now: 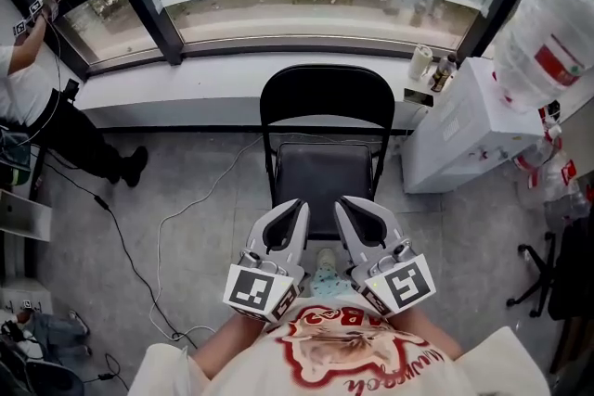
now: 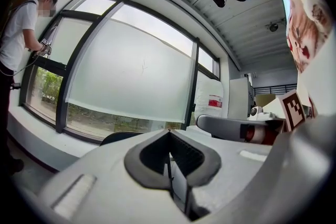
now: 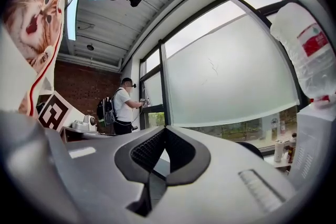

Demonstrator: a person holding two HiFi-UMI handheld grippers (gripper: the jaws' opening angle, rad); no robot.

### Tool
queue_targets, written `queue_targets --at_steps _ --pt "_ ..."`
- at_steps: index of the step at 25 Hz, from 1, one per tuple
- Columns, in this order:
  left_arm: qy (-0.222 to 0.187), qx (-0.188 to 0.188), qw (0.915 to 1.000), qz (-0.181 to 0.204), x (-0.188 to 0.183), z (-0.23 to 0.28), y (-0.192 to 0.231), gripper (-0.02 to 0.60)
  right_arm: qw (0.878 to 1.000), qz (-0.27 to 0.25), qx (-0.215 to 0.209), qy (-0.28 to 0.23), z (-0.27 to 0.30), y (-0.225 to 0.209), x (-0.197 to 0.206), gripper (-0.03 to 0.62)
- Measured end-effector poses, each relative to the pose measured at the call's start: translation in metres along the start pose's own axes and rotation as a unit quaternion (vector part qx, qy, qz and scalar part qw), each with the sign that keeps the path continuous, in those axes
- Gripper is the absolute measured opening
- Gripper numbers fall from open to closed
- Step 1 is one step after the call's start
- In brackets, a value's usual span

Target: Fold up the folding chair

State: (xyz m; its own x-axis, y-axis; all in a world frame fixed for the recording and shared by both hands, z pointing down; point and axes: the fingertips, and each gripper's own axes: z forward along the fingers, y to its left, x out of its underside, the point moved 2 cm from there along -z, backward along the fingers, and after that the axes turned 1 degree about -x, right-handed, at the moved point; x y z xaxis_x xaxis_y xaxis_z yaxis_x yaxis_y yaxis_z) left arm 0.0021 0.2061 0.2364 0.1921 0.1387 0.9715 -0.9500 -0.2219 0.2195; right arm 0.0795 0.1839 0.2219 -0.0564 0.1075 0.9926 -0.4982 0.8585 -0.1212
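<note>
- Approach step, I'd say: the folding chair [image 1: 325,179] stands open (seat down), untouched.
- Left hand-held gripper [image 1: 299,205] and right hand-held gripper [image 1: 343,201]: jaws together, empty.
- Next: open the jaws and reach the seat.

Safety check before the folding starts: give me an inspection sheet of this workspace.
Surface: grey floor.
Job's things: black chair, unfolded, backrest toward the window sill.
Clutter: cup and small bottle on the sill.
Grippers: left gripper and right gripper both shut, empty, side by side, neither gripping the chair.
Cables: white cable and black cable trail on the floor left of the chair.
Surroundings: water dispenser right of the chair; a person at the window, left.
</note>
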Motion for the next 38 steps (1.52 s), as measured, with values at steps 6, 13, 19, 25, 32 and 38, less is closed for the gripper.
queue_targets --at_steps 6,13,19,25,32,38 --pt "0.009 -0.024 0.9996 -0.010 0.002 0.045 0.020 0.000 1.000 0.025 -0.012 0.009 0.028 -0.041 0.008 0.025" --pt "0.033 -0.031 0.9985 -0.029 0.023 0.064 0.056 0.001 0.998 0.043 0.005 0.044 0.053 -0.064 0.043 0.025" --pt "0.063 -0.028 0.9959 -0.059 0.047 0.085 0.092 0.000 0.996 0.045 0.032 0.066 0.071 -0.077 0.062 0.025" --pt "0.078 -0.019 0.9947 -0.064 0.064 0.092 0.111 0.000 0.993 0.058 0.060 0.077 0.085 -0.085 0.085 0.025" --pt "0.100 -0.009 0.9919 -0.078 0.105 0.102 0.131 0.000 0.990 0.064 0.077 0.098 0.092 -0.086 0.132 0.025" --pt "0.116 -0.006 0.9895 -0.085 0.144 0.107 0.135 0.001 0.987 0.079 0.089 0.112 0.088 -0.091 0.171 0.025"
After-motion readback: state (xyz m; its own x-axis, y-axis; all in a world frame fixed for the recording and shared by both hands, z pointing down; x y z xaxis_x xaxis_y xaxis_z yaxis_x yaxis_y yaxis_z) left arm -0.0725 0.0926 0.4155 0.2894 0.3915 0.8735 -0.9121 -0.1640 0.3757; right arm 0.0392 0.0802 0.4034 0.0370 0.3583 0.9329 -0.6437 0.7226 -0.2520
